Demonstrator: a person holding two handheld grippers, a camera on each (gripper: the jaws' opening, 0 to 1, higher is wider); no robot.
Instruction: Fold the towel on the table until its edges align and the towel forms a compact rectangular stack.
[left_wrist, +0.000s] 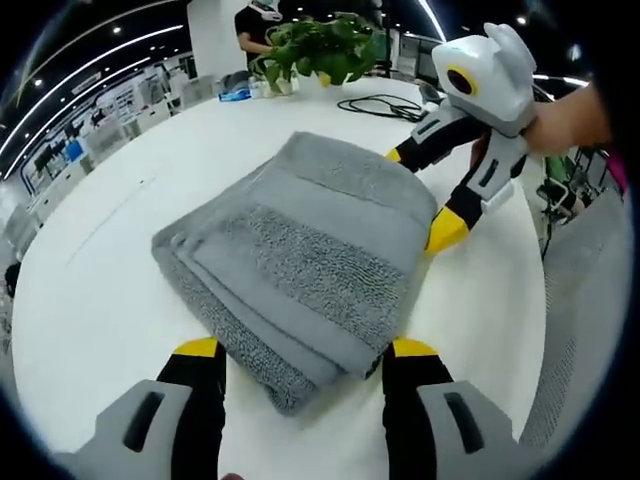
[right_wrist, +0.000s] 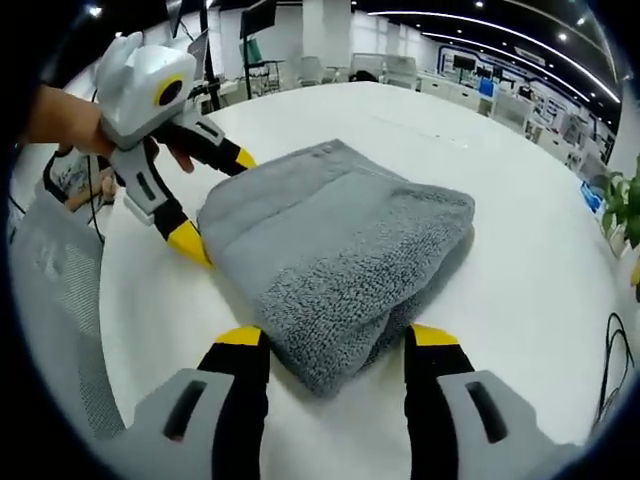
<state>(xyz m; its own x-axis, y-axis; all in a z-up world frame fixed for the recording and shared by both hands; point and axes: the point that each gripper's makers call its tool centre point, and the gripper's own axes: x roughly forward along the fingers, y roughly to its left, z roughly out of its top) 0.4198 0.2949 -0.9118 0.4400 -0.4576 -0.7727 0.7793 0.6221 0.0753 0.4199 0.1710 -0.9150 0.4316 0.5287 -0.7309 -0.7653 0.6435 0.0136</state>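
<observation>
A grey towel (left_wrist: 310, 250) lies folded into a thick rectangular stack on the white table (left_wrist: 100, 270). My left gripper (left_wrist: 305, 350) is open, and its yellow-tipped jaws straddle the stack's near corner. At the far right edge of the towel, my right gripper (left_wrist: 420, 195), held by a hand, stands open with a jaw on each side of the edge. In the right gripper view the towel (right_wrist: 340, 240) lies with a rounded fold toward the right gripper (right_wrist: 336, 337), whose jaws stand wide on either side of it. Across the towel, the left gripper (right_wrist: 215, 200) is open at its edge.
A potted plant (left_wrist: 320, 45) and a black cable (left_wrist: 380, 105) sit at the table's far side, with a person (left_wrist: 260, 20) standing behind. A grey mesh chair (left_wrist: 590, 330) stands beside the table, seen as the chair (right_wrist: 55, 300) in the right gripper view.
</observation>
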